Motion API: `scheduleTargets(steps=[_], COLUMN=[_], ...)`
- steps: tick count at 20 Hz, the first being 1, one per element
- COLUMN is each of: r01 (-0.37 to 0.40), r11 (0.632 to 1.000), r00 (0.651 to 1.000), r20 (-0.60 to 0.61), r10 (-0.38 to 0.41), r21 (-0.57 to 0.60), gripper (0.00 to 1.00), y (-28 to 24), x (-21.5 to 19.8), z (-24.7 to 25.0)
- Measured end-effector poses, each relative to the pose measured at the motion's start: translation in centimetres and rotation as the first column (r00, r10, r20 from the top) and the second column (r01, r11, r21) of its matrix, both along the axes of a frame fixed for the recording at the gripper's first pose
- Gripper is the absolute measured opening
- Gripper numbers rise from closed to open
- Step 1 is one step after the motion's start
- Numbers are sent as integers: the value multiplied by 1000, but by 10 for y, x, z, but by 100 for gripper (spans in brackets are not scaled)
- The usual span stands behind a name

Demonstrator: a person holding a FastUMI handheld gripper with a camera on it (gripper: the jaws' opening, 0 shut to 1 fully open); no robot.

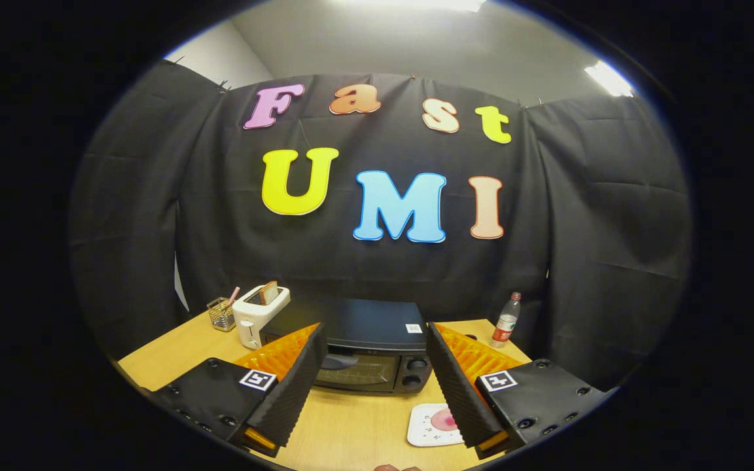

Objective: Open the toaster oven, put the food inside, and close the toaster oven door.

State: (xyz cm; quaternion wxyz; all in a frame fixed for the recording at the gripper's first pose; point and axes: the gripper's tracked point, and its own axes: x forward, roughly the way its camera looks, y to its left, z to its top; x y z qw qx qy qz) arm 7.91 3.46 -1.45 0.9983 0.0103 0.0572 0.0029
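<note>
Black toaster oven (pixel 357 350) stands at the far middle of the wooden table (pixel 344 428), door shut, seen between the fingers of the gripper (pixel 373 337), which are spread wide and hold nothing. Food, a pink item on a white plate (pixel 424 428), lies near, beside the right finger (pixel 459 386). White toaster (pixel 256 314) with a bread slice stands at far left, a plastic bottle (pixel 506 320) at far right. Likely risks: a wide approach may miss the door handle, which cannot be made out, and a sweeping right finger may knock the plate.

Toaster oven (pixel 364 353) mid table (pixel 167 356), beyond open fingers (pixel 285 386); toaster (pixel 258 315) left, bottle (pixel 506 320) right, plate (pixel 430 425) in front
</note>
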Motion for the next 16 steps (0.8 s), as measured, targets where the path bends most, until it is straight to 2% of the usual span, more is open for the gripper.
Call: scheduleTargets(steps=[7,16], r01=[-23,-6], r11=[999,998], r00=[998,976], r20=[-65,-216], r10=[26,18], r21=[36,55], gripper=[97,97], y=[30,48], x=[64,127], z=[-24,-98])
